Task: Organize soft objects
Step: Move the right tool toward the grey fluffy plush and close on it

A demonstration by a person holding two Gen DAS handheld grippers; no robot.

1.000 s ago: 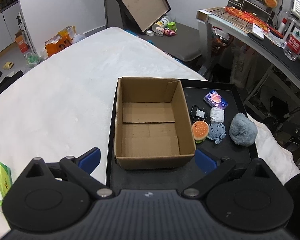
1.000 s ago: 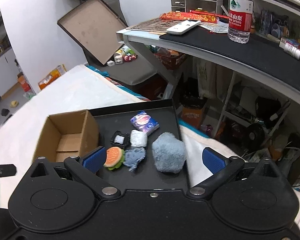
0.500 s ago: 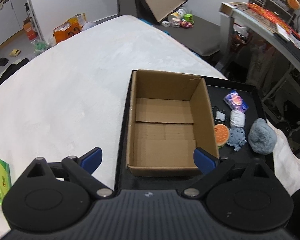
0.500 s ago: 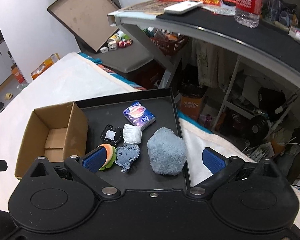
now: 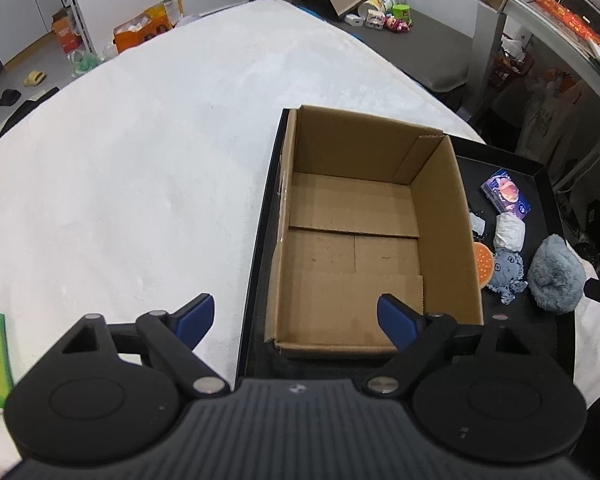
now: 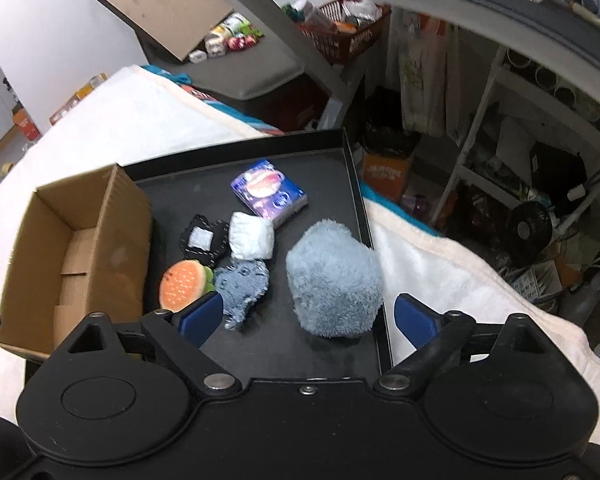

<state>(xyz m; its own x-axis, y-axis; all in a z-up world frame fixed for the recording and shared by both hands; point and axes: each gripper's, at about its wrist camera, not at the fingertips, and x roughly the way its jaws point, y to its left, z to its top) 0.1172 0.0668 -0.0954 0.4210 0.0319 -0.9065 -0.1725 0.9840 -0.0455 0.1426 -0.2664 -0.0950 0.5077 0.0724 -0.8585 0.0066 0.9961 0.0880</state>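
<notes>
Soft toys (image 6: 334, 278) lying along black tray's (image 6: 364, 216) right edge, on white blanket (image 5: 140, 160); both grippers (image 5: 296, 316) (image 6: 308, 314) hovering released.

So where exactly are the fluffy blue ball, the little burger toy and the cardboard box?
fluffy blue ball (image 6: 334, 278), right wrist view, middle of its furry front.
burger toy (image 6: 182, 285), right wrist view, on the orange bun top.
cardboard box (image 5: 352, 256), left wrist view, on its bare inside floor.
</notes>
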